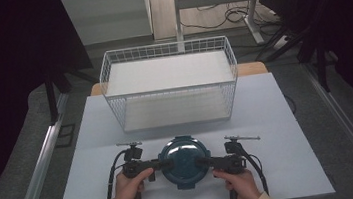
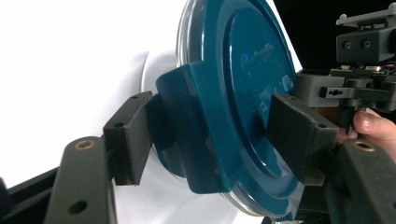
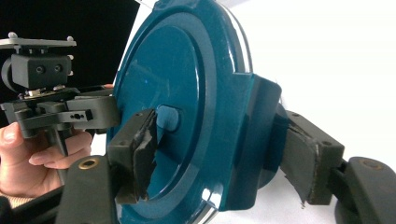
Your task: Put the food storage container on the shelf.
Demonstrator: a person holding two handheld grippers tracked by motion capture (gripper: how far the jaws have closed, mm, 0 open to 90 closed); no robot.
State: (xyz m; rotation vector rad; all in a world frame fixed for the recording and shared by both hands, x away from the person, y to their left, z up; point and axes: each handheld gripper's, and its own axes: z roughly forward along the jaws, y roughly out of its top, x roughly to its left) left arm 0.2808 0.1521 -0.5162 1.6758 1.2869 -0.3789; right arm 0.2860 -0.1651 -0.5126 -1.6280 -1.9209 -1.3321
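Observation:
A round container with a teal lid [image 1: 184,161] rests on the white table [image 1: 277,118] near its front edge, between my two hands. My left gripper [image 1: 164,164] reaches in from the left and its jaws straddle the lid's left side latch [image 2: 187,126]. One pad lies against the latch's outer flap, the other on the lid's top face. My right gripper [image 1: 199,162] comes from the right and clamps the opposite latch [image 3: 254,130] the same way. A clear rim shows under the lid [image 2: 233,93]. The lid [image 3: 168,93] has a small raised tab at its middle.
A white wire basket [image 1: 170,82] with a white floor stands behind the container, across the middle of the table. Dark curtains and metal rails flank the table. Desk legs and cables lie on the floor beyond.

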